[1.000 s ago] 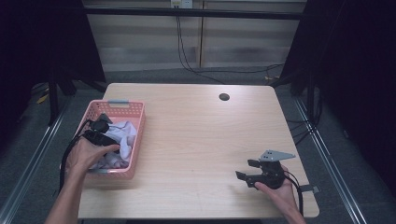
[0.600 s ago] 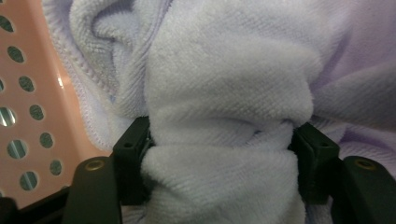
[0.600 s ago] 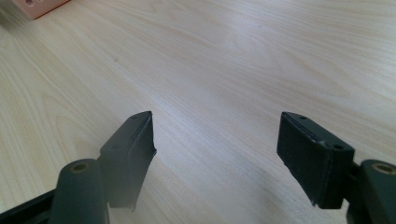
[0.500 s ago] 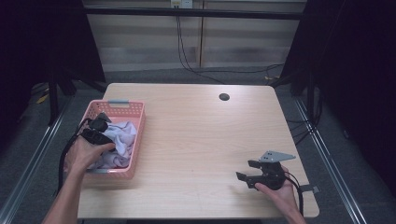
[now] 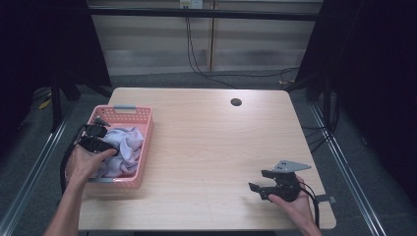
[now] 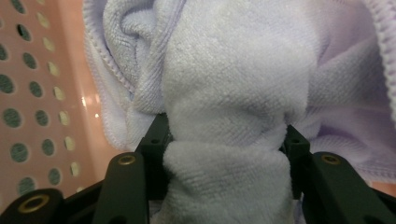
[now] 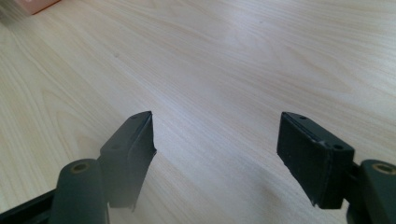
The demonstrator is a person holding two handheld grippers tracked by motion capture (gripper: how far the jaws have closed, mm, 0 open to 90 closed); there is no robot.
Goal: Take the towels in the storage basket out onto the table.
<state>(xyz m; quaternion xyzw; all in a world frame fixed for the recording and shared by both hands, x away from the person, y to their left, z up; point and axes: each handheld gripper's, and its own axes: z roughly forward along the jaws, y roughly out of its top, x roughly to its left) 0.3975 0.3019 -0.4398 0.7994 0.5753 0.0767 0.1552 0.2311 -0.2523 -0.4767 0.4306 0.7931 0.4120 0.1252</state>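
The left forearm comes in from the lower left of the high view, its hand [image 5: 84,162] wrapped around the left tongs [image 5: 101,140], which point forward and to the right. Their jaws have just been closing and now pinch in from both sides, about half shut. The right hand [image 5: 294,205] sits low at the near right, holding the right tongs [image 5: 258,181] level and pointing left, jaws spread wide apart.

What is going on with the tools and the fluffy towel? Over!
Left tool just closed, pinching the pale lilac terry towel inside the pink perforated plastic basket. Right tool open, empty, above the light wooden table. Nothing in the way.
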